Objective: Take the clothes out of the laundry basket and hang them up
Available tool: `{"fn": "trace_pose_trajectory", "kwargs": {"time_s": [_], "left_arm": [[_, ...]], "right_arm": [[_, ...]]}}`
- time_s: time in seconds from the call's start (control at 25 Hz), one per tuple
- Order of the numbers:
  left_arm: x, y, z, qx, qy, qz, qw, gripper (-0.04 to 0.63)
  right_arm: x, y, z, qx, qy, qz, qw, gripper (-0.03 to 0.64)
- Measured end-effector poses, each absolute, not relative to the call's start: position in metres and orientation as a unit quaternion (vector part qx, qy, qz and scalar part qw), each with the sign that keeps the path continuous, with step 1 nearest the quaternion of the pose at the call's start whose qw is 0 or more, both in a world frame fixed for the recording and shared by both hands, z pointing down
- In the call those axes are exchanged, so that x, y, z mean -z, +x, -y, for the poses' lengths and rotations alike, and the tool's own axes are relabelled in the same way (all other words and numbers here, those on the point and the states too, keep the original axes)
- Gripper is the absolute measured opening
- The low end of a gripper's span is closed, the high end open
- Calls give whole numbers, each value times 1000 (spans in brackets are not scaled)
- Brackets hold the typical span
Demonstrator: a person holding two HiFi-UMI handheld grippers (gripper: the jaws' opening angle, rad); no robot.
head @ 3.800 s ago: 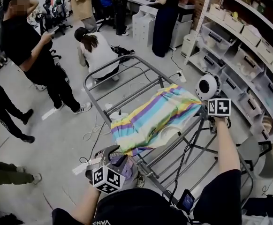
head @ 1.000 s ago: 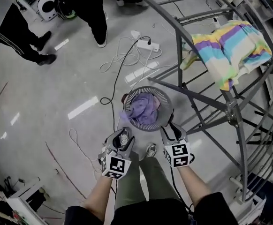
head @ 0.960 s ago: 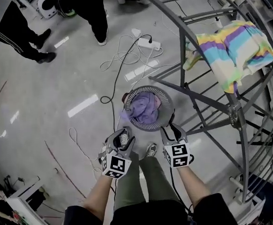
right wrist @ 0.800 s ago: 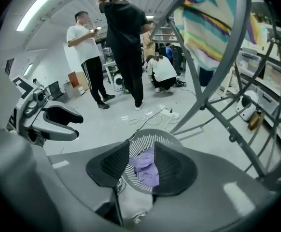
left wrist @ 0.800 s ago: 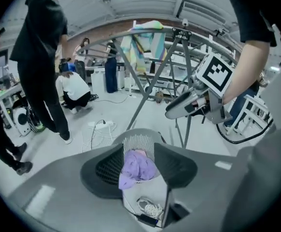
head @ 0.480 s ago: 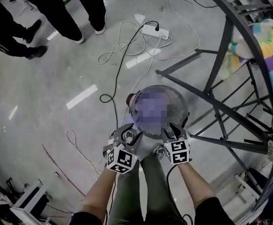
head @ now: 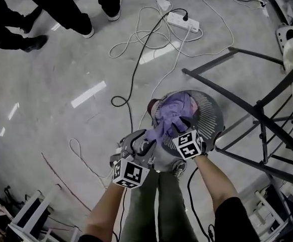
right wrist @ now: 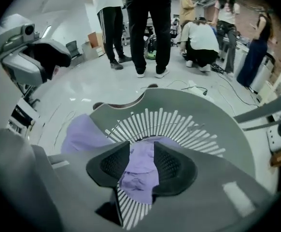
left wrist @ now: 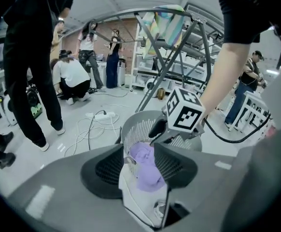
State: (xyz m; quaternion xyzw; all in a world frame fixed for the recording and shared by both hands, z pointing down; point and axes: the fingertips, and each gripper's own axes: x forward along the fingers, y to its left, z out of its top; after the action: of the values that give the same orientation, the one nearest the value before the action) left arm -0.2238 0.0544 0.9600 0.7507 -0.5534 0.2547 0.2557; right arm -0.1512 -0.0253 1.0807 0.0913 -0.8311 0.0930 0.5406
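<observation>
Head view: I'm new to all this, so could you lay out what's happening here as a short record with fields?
basket: round, grey, slatted, standing on the floor
cloth: purple, pulled up over the basket's near rim
left gripper: closed on the cloth
right gripper: closed on the same cloth
drying rack: dark metal bars, right of the basket

Black sleeves (head: 233, 215), olive trousers (head: 156, 205); grey hand-held grippers (head: 145, 145) (head: 178, 130) with black-and-white marker cubes (head: 130, 173) (head: 189, 144).
</observation>
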Motion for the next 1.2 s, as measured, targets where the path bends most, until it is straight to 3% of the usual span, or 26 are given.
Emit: {"fn": "trace_pose_trajectory", "kwargs": {"time_s": [0.6, 0.76, 0.84, 1.2], "left_arm": [[-1012, -240, -61, -182, 773, 547, 265, 173], [-1021, -235, -65, -184, 774, 543, 267, 172], [-1020, -234, -64, -186, 774, 544, 266, 172], [-977, -226, -59, -190, 766, 555, 264, 172]], "right_arm": [[-1231, -174, -9, -1, -83, 774, 628, 161], [-1250, -167, -13, 11, -101, 759, 643, 117], [-1252, -165, -10, 23, -98, 760, 643, 26], [-1131, -169, 11, -20, -35, 834, 550, 20]]}}
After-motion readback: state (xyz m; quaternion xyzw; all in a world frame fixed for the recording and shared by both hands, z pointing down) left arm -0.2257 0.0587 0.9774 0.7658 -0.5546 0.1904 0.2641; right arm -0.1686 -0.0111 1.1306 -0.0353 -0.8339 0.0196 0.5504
